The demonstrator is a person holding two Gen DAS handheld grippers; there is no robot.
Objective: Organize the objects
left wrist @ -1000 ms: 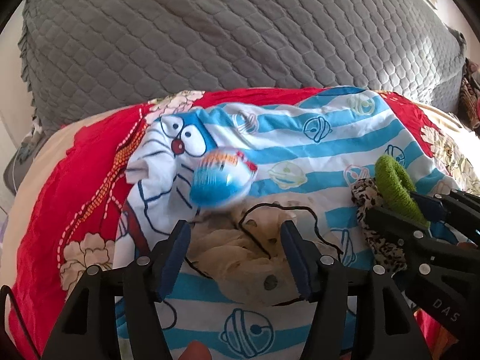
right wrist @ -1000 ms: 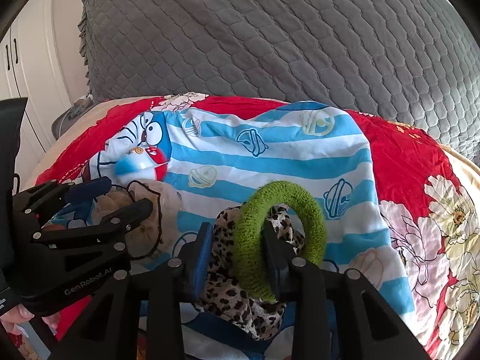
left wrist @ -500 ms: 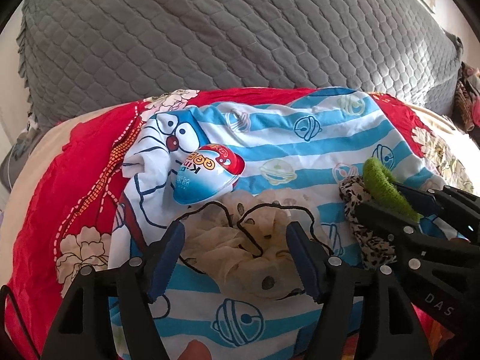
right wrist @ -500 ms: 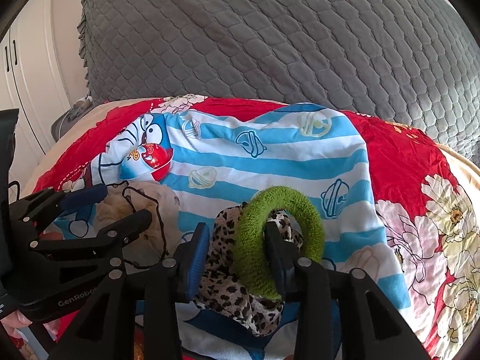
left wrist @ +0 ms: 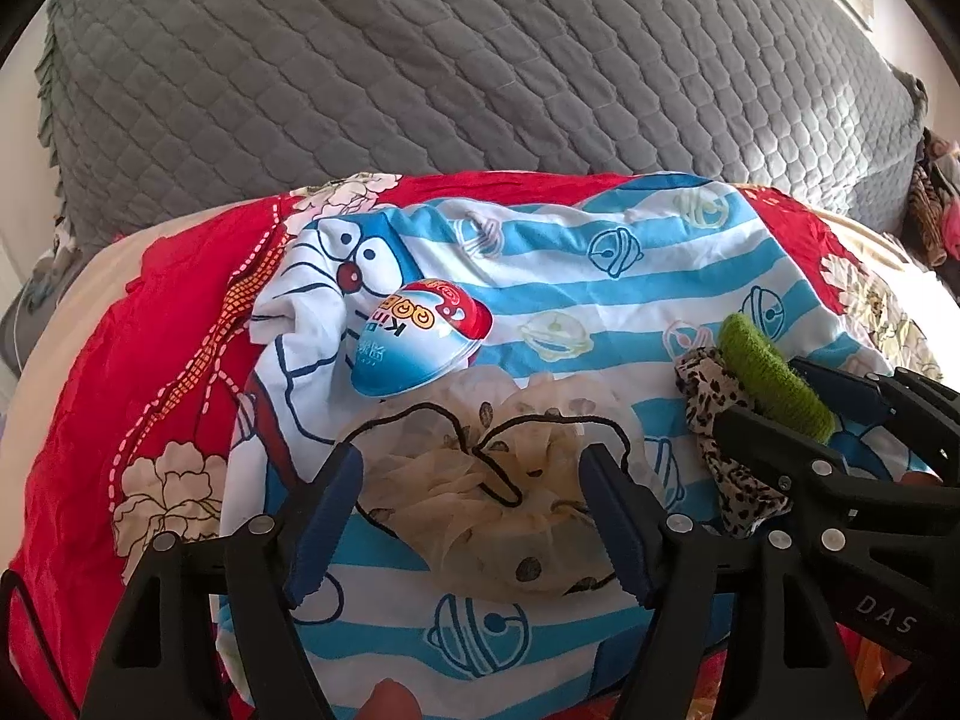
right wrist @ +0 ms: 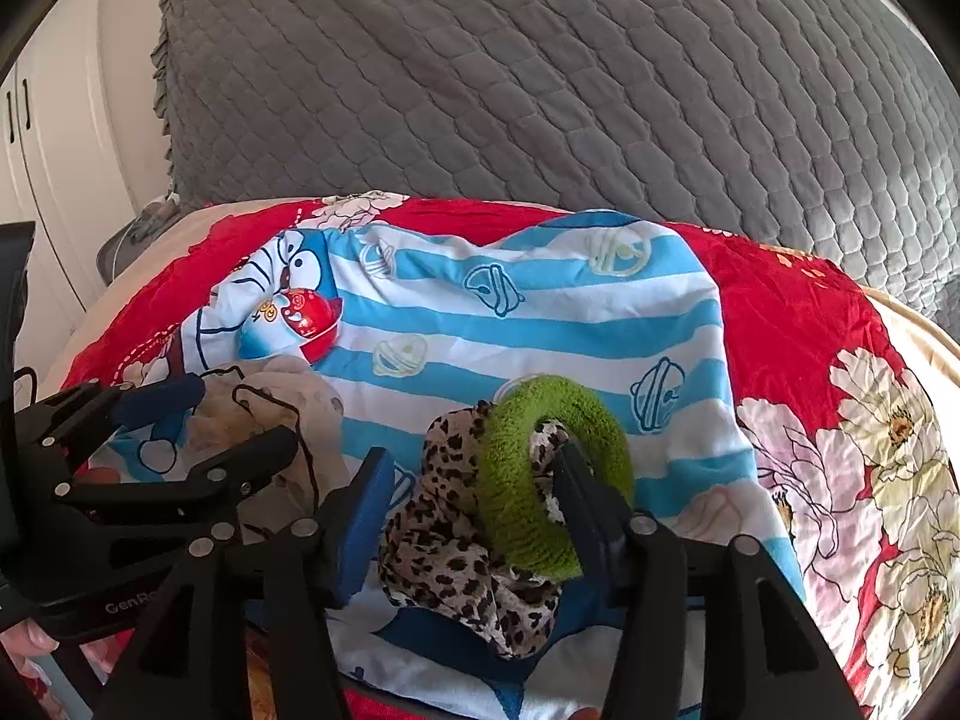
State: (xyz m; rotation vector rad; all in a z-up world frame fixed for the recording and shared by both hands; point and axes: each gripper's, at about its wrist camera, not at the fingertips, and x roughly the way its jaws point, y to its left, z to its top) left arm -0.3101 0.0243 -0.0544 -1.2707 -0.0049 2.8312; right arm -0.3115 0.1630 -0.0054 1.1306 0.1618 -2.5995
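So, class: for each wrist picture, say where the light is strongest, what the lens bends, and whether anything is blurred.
Left wrist view: sunlight washes out the right edge near the floral bedspread; the grey quilted cushion bulges in a curve; the toy egg is sharp. Right wrist view: the light is even, brightest on the white cupboard; dark corners; the green hair tie is crisp.

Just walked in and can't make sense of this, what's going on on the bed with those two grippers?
A person is sorting small items on a blue-striped cartoon cloth spread over a red floral bedcover. The left gripper straddles a cream scrunchie, its jaws opening and not pressing it. The right gripper is also opening around a green scrunchie and a leopard-print scrunchie; its right finger pokes through the green loop. A blue-and-red egg-shaped package lies beyond the cream scrunchie.
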